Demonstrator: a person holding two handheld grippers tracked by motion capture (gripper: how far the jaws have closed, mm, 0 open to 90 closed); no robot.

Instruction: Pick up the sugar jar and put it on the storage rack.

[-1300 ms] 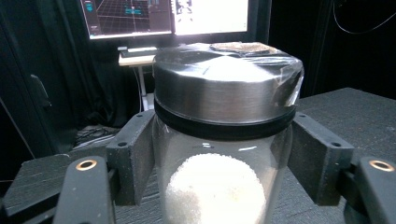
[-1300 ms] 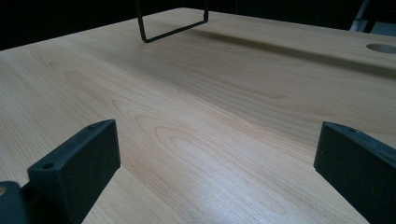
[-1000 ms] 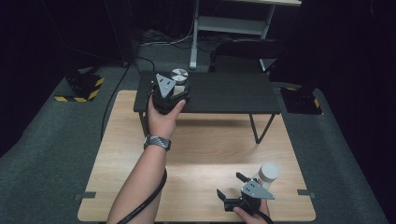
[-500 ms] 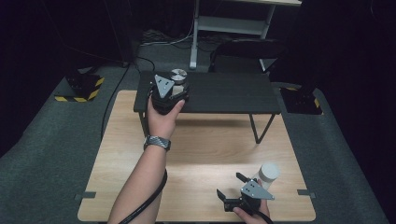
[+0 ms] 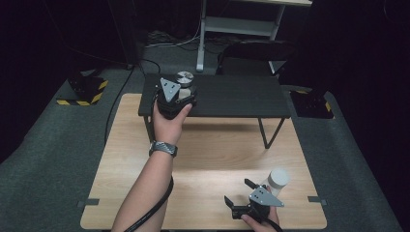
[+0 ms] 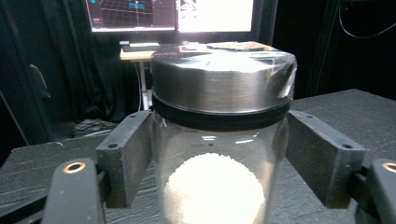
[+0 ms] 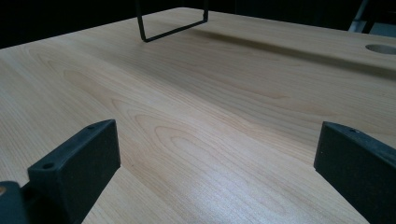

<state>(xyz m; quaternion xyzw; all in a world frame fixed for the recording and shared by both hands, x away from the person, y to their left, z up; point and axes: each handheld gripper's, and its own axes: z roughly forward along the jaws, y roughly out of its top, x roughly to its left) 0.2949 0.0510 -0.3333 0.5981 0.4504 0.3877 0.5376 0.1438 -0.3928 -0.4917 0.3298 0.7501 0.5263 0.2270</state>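
A glass jar (image 6: 218, 182) with a brushed metal lid (image 5: 183, 77) and white contents stands on the black raised shelf (image 5: 232, 96) at its left end. My left gripper (image 5: 181, 93) reaches over the shelf's front edge, and its jaws press the jar's glass sides just under the lid. In the left gripper view the left gripper (image 6: 219, 154) has the jar between its pads. My right gripper (image 5: 238, 191) rests low over the wooden table (image 5: 212, 154) near the front right, jaws wide apart with only bare wood between them (image 7: 219, 154).
A white-capped cylinder (image 5: 278, 178) stands on the table just right of the right gripper. The shelf's thin metal legs (image 5: 263, 133) meet the table at mid-depth. A chair and a desk frame sit beyond the shelf on grey carpet.
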